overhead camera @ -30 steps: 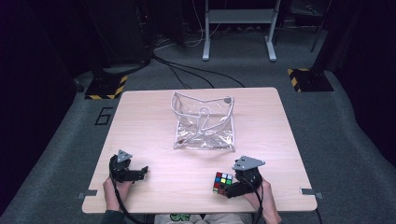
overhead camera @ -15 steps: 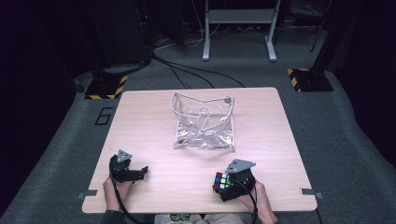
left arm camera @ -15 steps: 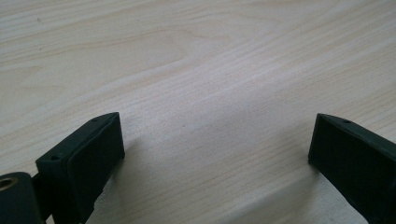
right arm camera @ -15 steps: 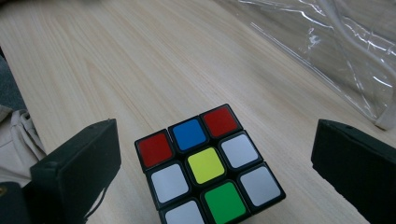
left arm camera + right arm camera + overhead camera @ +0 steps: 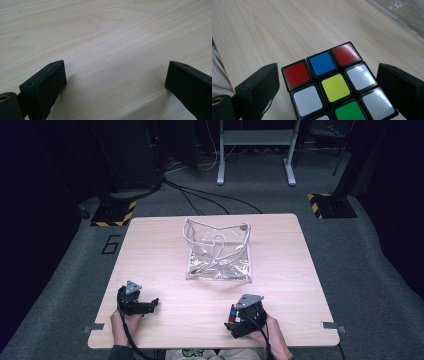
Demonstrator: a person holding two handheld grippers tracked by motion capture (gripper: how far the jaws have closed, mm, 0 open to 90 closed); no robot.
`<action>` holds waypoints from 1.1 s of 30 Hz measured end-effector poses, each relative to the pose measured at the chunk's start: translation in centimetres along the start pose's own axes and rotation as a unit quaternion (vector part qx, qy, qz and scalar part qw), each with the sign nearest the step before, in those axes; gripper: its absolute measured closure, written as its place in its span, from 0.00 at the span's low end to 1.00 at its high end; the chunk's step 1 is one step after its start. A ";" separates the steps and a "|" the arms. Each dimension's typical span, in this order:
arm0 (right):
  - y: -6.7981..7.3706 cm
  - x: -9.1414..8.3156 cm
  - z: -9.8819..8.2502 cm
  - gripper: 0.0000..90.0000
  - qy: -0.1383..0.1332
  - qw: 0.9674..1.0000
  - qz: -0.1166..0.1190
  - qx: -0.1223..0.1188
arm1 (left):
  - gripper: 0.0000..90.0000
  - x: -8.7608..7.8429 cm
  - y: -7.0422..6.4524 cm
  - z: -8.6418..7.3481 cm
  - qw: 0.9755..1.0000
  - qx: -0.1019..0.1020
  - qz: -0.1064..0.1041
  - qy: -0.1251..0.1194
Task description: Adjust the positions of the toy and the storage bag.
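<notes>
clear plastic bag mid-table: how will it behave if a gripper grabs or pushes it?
The clear plastic bag is thin, creased film, so it probably flops and deforms rather than lifting stiffly. It looks empty and light, so a push likely slides or crumples it. The glossy surface suggests it may slip between jaws unless pinched at the rim.
</notes>
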State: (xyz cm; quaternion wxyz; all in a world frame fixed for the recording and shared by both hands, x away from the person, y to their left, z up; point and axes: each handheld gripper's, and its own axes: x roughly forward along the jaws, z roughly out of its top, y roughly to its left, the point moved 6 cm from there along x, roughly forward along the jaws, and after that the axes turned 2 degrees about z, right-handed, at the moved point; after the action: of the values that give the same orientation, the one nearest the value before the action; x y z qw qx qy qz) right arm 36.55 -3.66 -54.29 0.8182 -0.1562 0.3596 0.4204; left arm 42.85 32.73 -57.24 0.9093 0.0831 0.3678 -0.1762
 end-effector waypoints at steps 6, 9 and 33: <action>-0.1 0.2 -0.1 0.15 0.000 1.000 0.000 0.000 | 0.04 0.0 0.0 0.0 1.000 0.001 0.002 -0.002; -0.2 0.3 -0.3 0.20 0.006 1.000 0.000 0.001 | 0.04 0.0 0.0 0.0 1.000 0.001 0.002 -0.002; -0.3 -0.5 -0.1 0.37 -0.017 1.000 -0.006 0.005 | 0.04 0.0 0.0 0.0 1.000 0.001 0.003 -0.002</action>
State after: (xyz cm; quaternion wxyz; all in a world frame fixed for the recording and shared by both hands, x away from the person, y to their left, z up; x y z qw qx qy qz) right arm 36.59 -4.18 -54.03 0.8277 -0.1469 0.3465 0.4164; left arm 42.86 32.71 -57.25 0.9104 0.0842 0.3658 -0.1743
